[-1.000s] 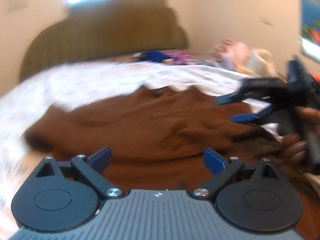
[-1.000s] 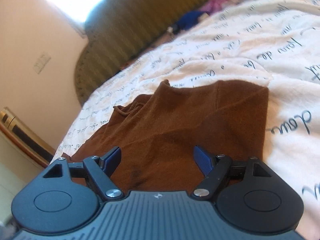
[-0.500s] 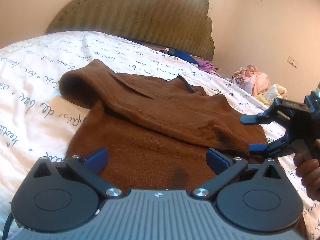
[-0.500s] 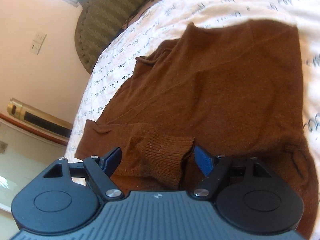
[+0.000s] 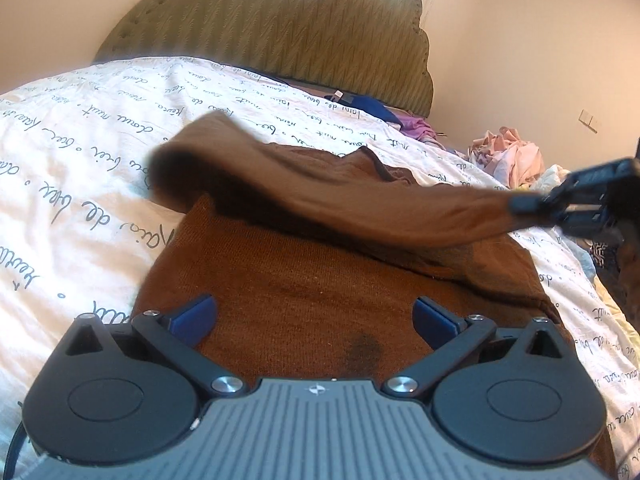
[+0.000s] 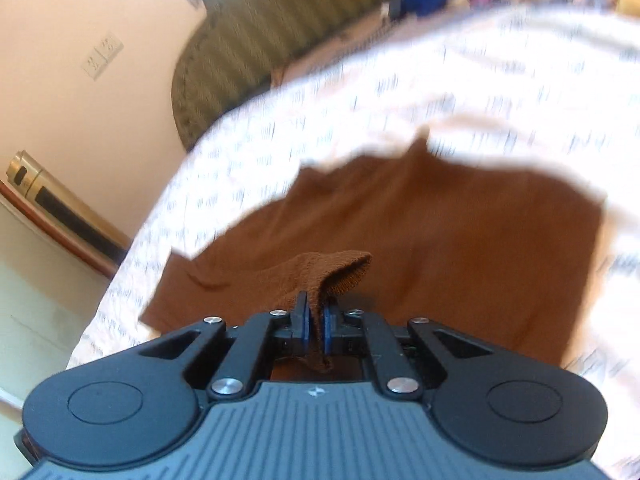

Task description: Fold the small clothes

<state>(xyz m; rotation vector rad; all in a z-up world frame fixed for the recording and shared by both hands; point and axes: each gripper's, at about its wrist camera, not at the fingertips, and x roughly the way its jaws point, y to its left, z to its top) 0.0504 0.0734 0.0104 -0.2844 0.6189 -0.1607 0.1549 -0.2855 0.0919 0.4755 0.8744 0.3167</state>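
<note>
Brown sweater's cuff (image 6: 340, 276) between right gripper (image 6: 316, 322) pads

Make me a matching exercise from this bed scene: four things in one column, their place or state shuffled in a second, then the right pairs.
Things:
1. left claw
2. right claw
3. sweater
4. pink clothes

Places or states:
A. heaped at the bed's far side, by the wall
B. shut on the sleeve cuff
C. open, over the sweater, holding nothing
D. spread on the bedspread, one sleeve lifted

Pairs: 1-C, 2-B, 3-D, 4-A
</note>
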